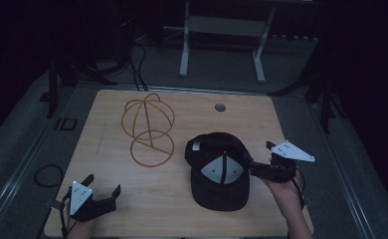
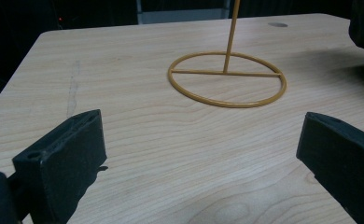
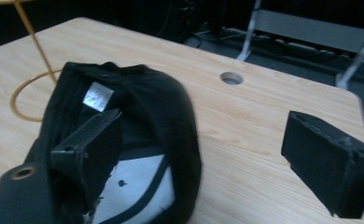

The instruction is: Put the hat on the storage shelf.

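On the wooden table (image 1: pixel 132 199), the work looks barely begun: the black cap (image 1: pixel 221 172) lies upside down right of centre, its lining up, well apart from the gold wire stand (image 1: pixel 148 128) at the back left, so seating it there seems wholly undone. Beside the cap's right side, the right gripper (image 1: pixel 264 159) is spread wide, one jaw reaching inside the crown by the white label (image 3: pixel 97 96), the other out over bare wood, gripping nothing. Near the front left corner, the left gripper (image 1: pixel 102 188) rests wide open, holding nothing.
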`<state>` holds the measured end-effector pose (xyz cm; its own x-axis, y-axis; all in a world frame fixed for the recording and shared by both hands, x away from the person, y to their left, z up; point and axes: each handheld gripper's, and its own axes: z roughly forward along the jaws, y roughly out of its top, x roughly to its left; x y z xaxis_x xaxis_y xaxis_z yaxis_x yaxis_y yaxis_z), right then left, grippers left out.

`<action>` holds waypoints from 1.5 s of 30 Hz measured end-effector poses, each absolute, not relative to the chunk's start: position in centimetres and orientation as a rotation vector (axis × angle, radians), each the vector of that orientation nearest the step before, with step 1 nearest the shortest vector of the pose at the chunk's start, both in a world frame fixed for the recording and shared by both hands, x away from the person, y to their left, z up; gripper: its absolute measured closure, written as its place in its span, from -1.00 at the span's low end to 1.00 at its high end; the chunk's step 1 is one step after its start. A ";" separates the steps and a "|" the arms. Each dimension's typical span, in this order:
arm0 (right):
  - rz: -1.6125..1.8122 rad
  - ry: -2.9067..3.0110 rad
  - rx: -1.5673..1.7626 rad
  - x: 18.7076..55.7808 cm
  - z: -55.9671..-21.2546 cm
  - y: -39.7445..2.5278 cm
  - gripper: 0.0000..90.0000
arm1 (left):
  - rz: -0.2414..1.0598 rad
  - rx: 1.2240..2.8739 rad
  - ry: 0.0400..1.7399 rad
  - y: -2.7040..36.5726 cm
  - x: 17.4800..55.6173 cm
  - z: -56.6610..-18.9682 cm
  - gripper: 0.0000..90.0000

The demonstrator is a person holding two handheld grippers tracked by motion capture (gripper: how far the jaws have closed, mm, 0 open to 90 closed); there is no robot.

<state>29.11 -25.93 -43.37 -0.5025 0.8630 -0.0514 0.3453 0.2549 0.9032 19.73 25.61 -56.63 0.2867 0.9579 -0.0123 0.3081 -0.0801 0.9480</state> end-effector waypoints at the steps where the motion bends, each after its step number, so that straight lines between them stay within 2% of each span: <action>1: 1.203 1.989 1.090 29.3 -43.4 -25.6 -0.72 | 0.854 1.585 1.180 25.6 19.7 -56.5 -0.96; 8: 1.134 2.044 1.102 30.8 -44.2 -23.7 -0.58 | 0.851 1.585 1.179 25.6 19.6 -56.5 -0.96; 9: 1.124 2.056 1.111 31.3 -44.5 -23.4 -0.47 | 0.851 1.586 1.177 25.6 19.6 -56.5 -0.96; 10: 1.109 2.054 1.118 31.4 -44.7 -23.2 -0.47 | 0.854 1.583 1.175 25.6 19.6 -56.4 -0.96; 18: 0.932 2.121 1.134 32.9 -46.4 -21.5 -0.04 | 0.848 1.571 1.178 25.8 19.5 -56.4 -0.96; 19: 0.932 2.121 1.134 32.9 -46.4 -21.5 -0.04 | 0.848 1.571 1.178 25.8 19.5 -56.4 -0.96; 28: 0.756 2.125 1.131 33.5 -47.6 -20.8 0.96 | 0.840 1.549 1.217 26.0 19.7 -56.5 -0.96; 45: 0.879 2.113 1.031 32.8 -44.9 -19.3 0.98 | 0.838 1.610 1.229 25.8 19.9 -56.7 -0.92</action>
